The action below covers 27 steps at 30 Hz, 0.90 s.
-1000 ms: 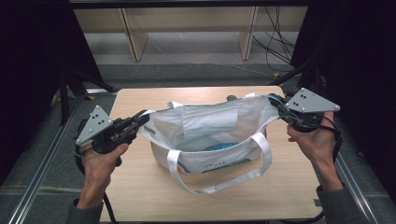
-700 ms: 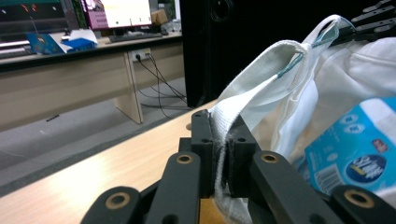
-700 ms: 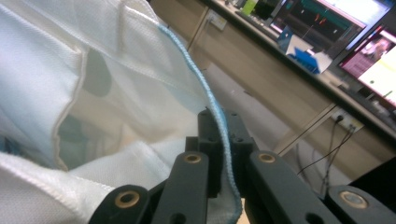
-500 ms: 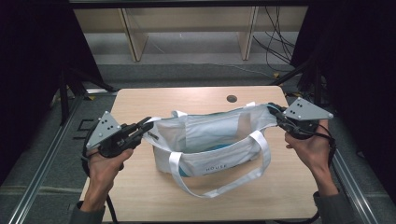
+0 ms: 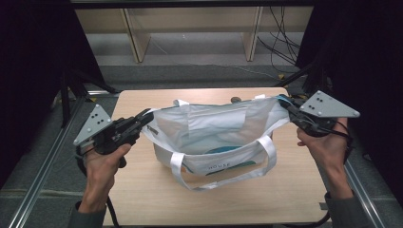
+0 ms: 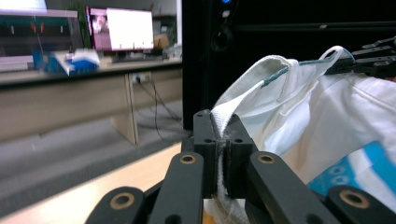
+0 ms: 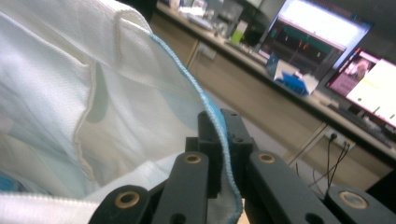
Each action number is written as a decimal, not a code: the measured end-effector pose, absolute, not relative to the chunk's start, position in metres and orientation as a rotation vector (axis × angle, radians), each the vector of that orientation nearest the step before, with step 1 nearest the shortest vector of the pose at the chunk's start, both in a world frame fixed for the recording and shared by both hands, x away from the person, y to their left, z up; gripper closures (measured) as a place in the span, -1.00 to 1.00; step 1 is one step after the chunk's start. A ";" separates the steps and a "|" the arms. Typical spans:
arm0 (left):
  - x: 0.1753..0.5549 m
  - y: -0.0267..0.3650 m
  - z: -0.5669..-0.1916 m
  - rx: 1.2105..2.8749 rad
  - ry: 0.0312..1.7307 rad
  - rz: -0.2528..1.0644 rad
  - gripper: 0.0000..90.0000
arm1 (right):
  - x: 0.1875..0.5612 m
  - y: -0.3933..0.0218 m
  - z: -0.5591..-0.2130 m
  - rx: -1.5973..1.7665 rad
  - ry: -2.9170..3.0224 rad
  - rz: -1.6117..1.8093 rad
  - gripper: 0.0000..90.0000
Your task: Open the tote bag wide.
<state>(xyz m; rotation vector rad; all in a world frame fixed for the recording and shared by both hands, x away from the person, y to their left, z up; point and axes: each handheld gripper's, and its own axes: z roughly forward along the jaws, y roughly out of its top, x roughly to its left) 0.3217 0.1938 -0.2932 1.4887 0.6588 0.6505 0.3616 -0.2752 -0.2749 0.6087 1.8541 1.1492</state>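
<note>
**Hidden, cropped and blurred**

Behind the far rim of the white tote bag (image 5: 216, 128), at 12 o'clock, a small dark object (image 5: 235, 99), mostly covered and too small to identify. Inside the bag, a teal-blue item (image 6: 359, 175), mostly masked by fabric, cut off at 4 o'clock in the left gripper view. Lettering on the bag's front too small to read fully. Fabric edge swallowed between the closed jaws of the left gripper (image 6: 220, 140) and the right gripper (image 7: 223, 140). Monitors (image 7: 355, 51) at 2 o'clock blurred, contents unreadable. Forearms cropped at 6 o'clock in the high view.
</note>
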 end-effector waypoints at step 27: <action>0.361 0.186 -0.305 1.523 0.698 0.563 0.92 | 0.364 -0.292 -0.276 0.679 1.867 1.206 0.97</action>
